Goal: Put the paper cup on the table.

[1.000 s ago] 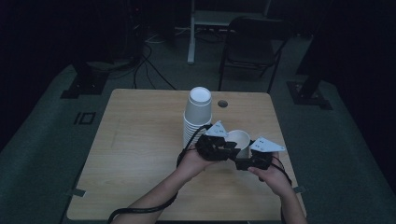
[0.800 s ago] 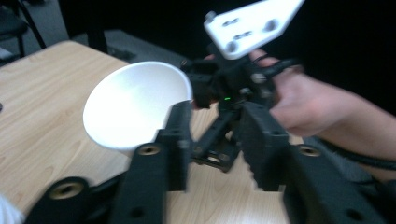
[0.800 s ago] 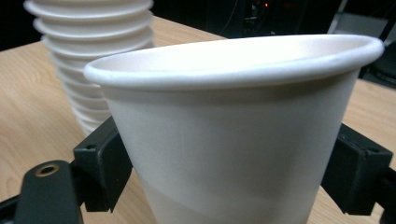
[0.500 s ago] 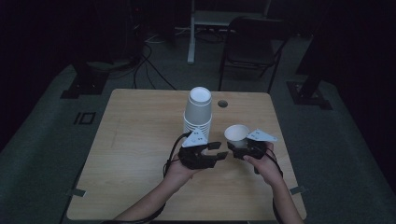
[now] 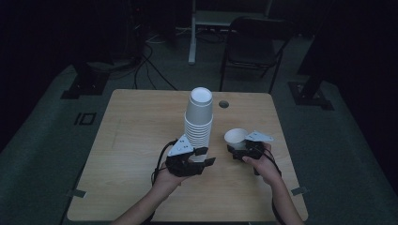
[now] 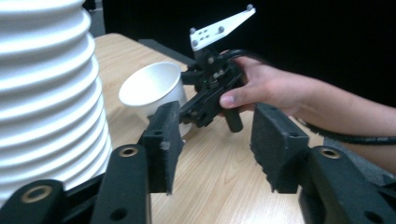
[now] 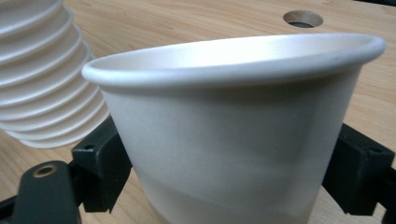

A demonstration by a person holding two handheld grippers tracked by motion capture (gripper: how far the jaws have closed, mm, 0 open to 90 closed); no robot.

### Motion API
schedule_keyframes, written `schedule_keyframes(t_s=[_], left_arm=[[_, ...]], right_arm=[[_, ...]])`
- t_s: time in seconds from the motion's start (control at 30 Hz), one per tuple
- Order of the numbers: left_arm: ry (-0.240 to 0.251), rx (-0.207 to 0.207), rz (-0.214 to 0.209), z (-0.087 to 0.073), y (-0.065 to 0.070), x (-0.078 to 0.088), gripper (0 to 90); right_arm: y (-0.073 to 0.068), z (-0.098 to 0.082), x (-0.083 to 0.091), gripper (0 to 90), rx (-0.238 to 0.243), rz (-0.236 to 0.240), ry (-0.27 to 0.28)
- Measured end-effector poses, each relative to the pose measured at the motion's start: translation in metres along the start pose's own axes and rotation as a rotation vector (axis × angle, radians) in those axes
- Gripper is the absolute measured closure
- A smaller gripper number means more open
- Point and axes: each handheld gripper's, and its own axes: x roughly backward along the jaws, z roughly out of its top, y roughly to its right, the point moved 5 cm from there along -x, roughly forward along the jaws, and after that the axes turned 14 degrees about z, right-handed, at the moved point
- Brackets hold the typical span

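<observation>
Since a second ago both hands have drawn back from the stack of paper cups [image 5: 199,117] toward the near edge of the table [image 5: 136,140], and they now stand apart. A single paper cup [image 5: 236,137] has come off with the right gripper [image 5: 240,149] and sits upright between its jaws at 3 o'clock of the stack, clear of it. The left gripper [image 5: 202,158] rests at 6 o'clock of the stack base. Its jaws have just been opening and now stand at a medium gap with nothing between them.

Assessment: the separation step appears complete. One cup is freed, the stack stays upright, and the left gripper has released its steadying hold. The likely next step is to set the freed cup down.

The right gripper view shows the cup wall [image 7: 233,135] pressed between the two black jaws, with the grip low on the body. It also shows the cable hole [image 7: 302,18] in the tabletop at 12 o'clock beyond the rim. The left gripper view shows its empty pads [image 6: 161,144], the ribbed rims of the stack [image 6: 46,93] at 9 o'clock, and the other hand [image 6: 268,88] holding the cup tilted toward the camera. The high view gives the table layout and the stack's height.
</observation>
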Motion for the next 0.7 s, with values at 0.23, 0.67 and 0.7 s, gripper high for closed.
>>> schedule_keyframes(t_s=[0.23, 0.67, 0.7], left_arm=[[0.001, 0.011, 0.018, -0.007, -0.004, 0.003, 48.7], [-0.028, 0.033, 0.059, -0.028, -0.018, 0.007, 30.3], [-0.039, 0.040, 0.066, -0.031, -0.021, 0.007, 27.9]], right_arm=[[0.002, -0.005, 0.007, 13.9, 0.003, -0.012, 0.015], [0.008, -0.023, 0.022, 11.2, -0.033, -0.005, -0.007], [0.008, -0.024, 0.024, 11.2, -0.031, -0.010, -0.006]])
